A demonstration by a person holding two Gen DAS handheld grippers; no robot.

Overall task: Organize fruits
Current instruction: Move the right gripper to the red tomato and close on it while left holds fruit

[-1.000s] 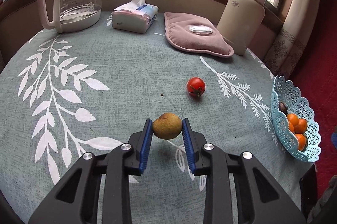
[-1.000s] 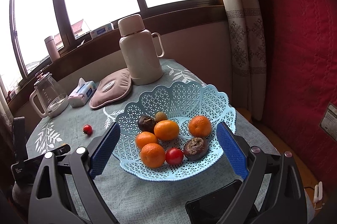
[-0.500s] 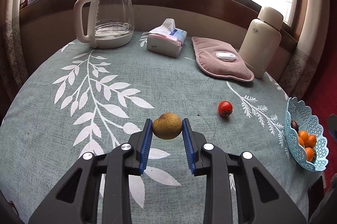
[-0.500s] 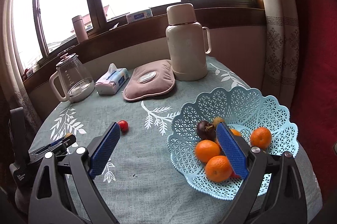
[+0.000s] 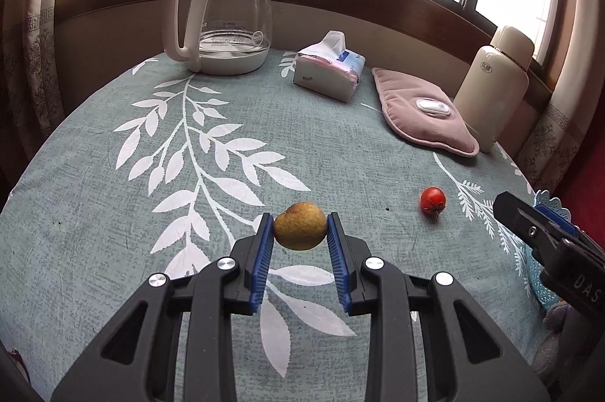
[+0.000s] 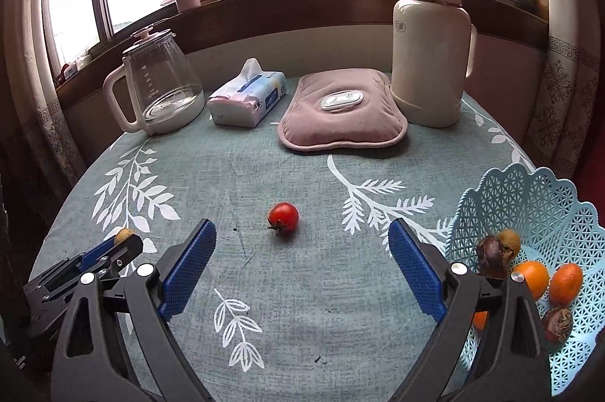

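Note:
My left gripper point(image 5: 300, 232) is shut on a yellow-brown pear point(image 5: 300, 226) and holds it above the table; the pear point(image 6: 124, 235) also shows at the left of the right wrist view. A red tomato point(image 6: 283, 217) lies on the cloth, also in the left wrist view point(image 5: 433, 199). My right gripper point(image 6: 302, 243) is open and empty, a little short of the tomato, which lies ahead between its jaws. The light blue lattice basket point(image 6: 548, 209) at the right holds oranges point(image 6: 531, 279) and dark fruits point(image 6: 491, 256).
At the back stand a glass kettle point(image 5: 227, 12), a tissue pack point(image 5: 329, 71), a pink heating pad point(image 5: 423, 114) and a cream thermos point(image 5: 491, 88). The round table has a grey-green leaf-print cloth point(image 5: 189, 156). A red wall is at the right.
My left gripper has drawn back and turned left with the pear. My right gripper has swung left from over the basket to face the tomato.

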